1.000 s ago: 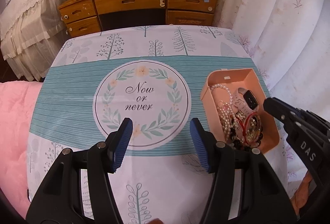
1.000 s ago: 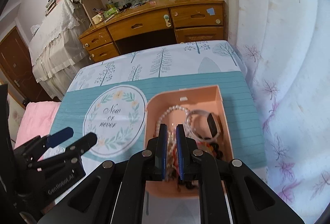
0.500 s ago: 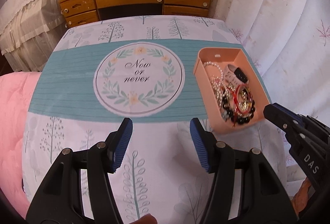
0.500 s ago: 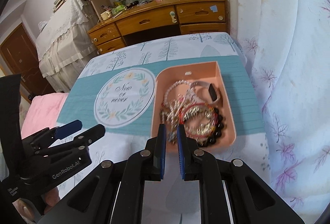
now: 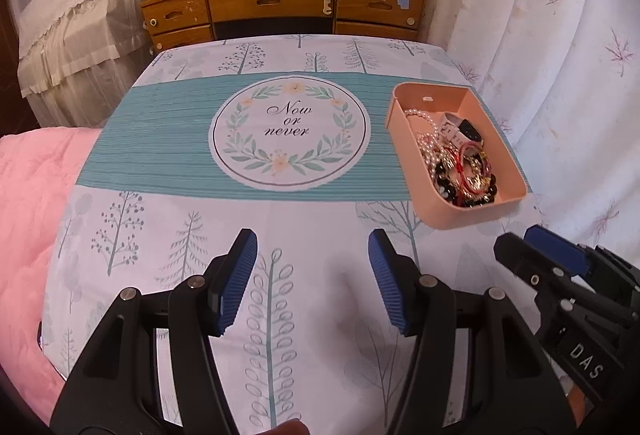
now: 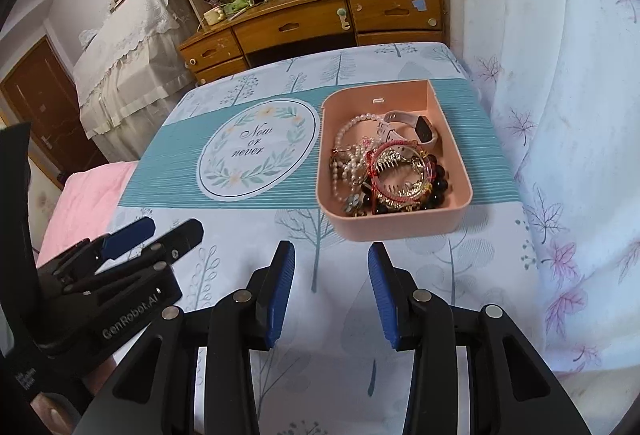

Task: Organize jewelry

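Left wrist view: your left gripper (image 5: 312, 275) hangs over the near part of the tablecloth (image 5: 168, 163), jaws spread wide, nothing btwn them. One pink tray (image 5: 436, 205) sits at the right side of the cloth, just right of the "Now or never" circle (image 5: 288, 133). Its long axis runs from near you toward the wooden desk (image 5: 280, 7), angled a bit to the right at the near end. Inside you can count one pearl strand (image 5: 418, 115), one watch (image 5: 468, 129), one red bangle (image 5: 464, 171) and black beads (image 5: 490, 191), all tangled at the near end. Your right gripper (image 5: 516, 241) shows at lower right, side-on; can't tell its opening here.

Right wrist view: your right gripper (image 6: 332, 267) is just short of the tray's (image 6: 396, 225) near wall, jaws apart w/ nothing held. This view looks down into the tray more, so you get what the other misses: a gold comb clip (image 6: 386, 157) inside the red bangle (image 6: 400, 171), and the watch (image 6: 424, 129) w/ its pale strap (image 6: 390, 123). Left gripper (image 6: 158, 233) shows at lower left, tips apart.
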Tool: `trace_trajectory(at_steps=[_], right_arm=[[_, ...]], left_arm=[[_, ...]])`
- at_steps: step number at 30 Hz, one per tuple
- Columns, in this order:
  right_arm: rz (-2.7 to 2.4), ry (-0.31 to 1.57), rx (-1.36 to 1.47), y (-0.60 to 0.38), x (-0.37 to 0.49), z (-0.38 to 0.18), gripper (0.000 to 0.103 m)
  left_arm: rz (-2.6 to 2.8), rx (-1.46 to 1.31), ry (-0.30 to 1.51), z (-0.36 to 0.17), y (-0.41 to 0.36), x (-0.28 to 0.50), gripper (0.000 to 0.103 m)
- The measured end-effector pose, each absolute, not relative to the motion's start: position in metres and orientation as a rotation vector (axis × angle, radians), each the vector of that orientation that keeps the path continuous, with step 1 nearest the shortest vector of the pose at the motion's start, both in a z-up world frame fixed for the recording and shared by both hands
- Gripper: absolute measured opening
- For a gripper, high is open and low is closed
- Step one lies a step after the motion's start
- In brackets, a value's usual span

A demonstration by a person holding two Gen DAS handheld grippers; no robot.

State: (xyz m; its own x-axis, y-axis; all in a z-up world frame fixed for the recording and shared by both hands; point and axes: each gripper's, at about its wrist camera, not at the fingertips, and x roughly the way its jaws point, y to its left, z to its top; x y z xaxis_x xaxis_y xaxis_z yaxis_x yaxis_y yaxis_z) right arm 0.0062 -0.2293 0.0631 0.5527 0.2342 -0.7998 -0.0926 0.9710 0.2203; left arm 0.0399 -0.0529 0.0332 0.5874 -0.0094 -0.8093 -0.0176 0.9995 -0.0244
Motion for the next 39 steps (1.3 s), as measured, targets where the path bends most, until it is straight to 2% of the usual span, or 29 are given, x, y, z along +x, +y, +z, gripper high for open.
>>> trace_trajectory(at_steps=[3,5,7,39], right_arm=[[0.187,0.953,0.153,-0.227,-0.005,0.069,0.047],[0.187,0.938,0.155,-0.227,-0.011,0.075,0.056],[0.186,0.920,0.145,-0.225,-0.017,0.081,0.058],[0.201,0.901,0.123,-0.211,-0.036,0.093,0.058]], left_arm=[[0.000,-0.031,0.944,0.035,-0.053,0.031,0.055],[0.003,-0.035,0.935,0.038,-0.053,0.027,0.055],[0.007,-0.040,0.928,0.041,-0.052,0.023,0.055],[0.018,-0.045,0.885,0.054,-0.050,0.001,0.055]])
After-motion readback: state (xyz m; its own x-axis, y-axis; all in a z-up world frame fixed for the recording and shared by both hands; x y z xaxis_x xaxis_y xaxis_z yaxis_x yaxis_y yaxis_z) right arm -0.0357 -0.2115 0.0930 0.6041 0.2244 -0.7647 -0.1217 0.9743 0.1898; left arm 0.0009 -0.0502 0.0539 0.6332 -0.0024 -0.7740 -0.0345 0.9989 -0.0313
